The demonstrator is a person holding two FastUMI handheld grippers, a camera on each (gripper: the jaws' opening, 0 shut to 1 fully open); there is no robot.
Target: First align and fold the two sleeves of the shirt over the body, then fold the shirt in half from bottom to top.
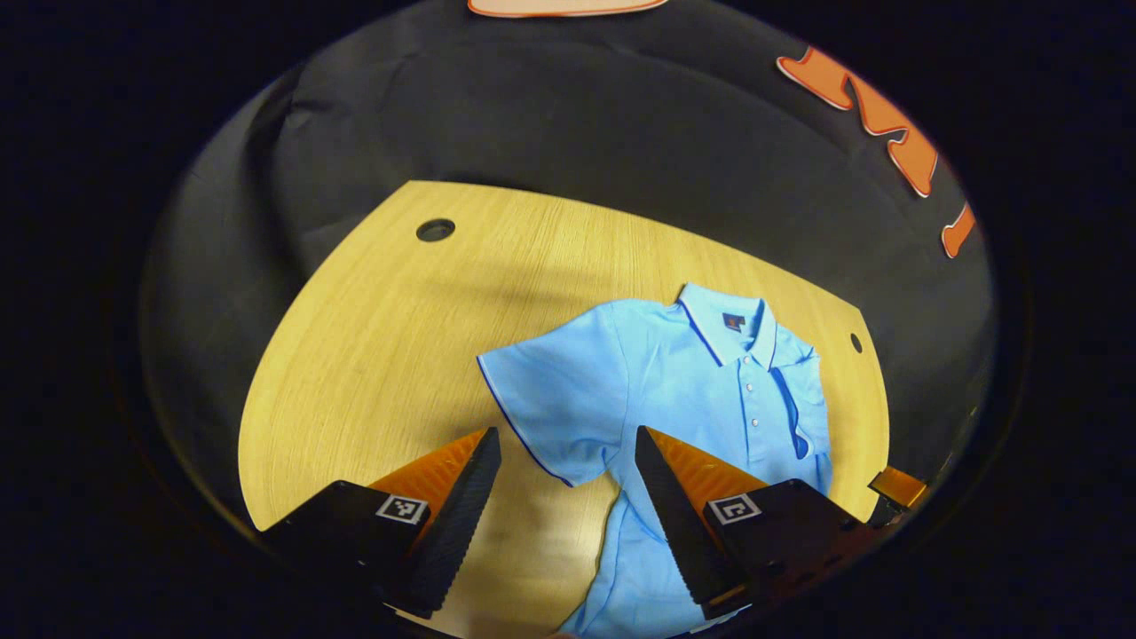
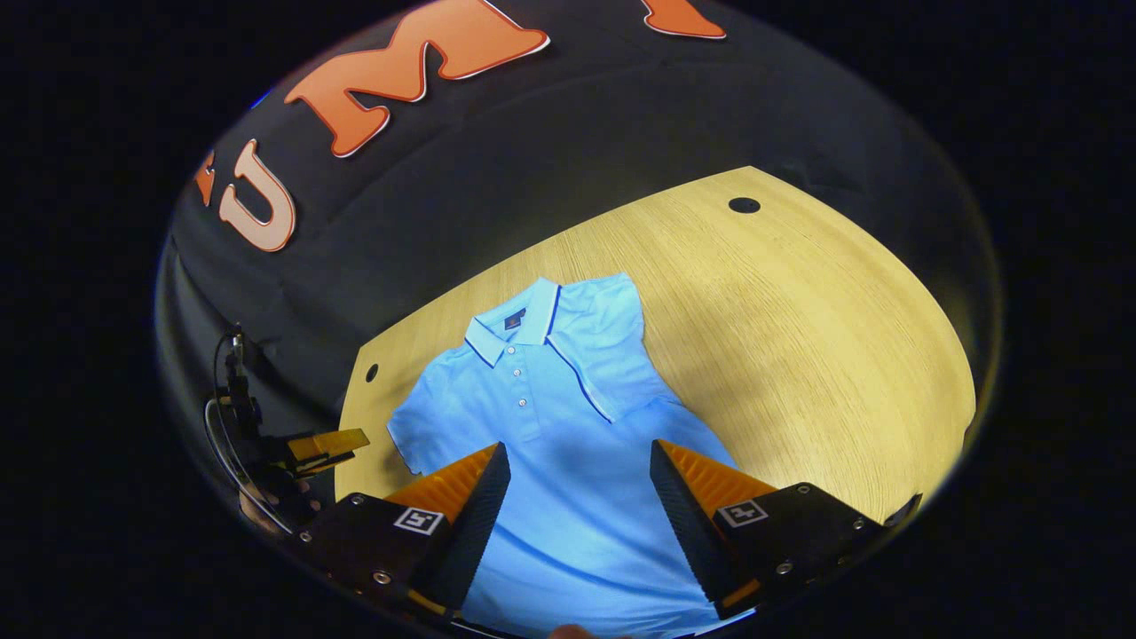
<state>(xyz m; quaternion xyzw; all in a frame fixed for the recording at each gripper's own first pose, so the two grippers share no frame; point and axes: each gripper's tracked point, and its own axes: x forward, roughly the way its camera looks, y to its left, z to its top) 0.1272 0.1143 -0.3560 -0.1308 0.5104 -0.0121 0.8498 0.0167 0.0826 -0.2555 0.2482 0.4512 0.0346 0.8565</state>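
A light blue polo shirt (image 1: pixel 701 390) lies face up on the wooden table (image 1: pixel 399 337), collar toward the far wall. One sleeve (image 1: pixel 555 399) is spread flat to the side. The other sleeve (image 2: pixel 603 351) is folded in over the chest. My left gripper (image 1: pixel 566 430) hovers open above the spread sleeve's lower edge, nothing between its fingers. Over the shirt's (image 2: pixel 550 426) lower body my right gripper (image 2: pixel 580 444) stands open and empty. In the right gripper view the left gripper (image 2: pixel 324 446) shows beside the spread sleeve (image 2: pixel 426 422).
The table (image 2: pixel 799 337) has round cable holes near its far corners (image 1: pixel 435 230) (image 2: pixel 744 205) and a small one beside the shirt (image 2: pixel 371 372). Bare wood stretches on both sides of the shirt. A cable (image 2: pixel 217 417) trails behind the left gripper.
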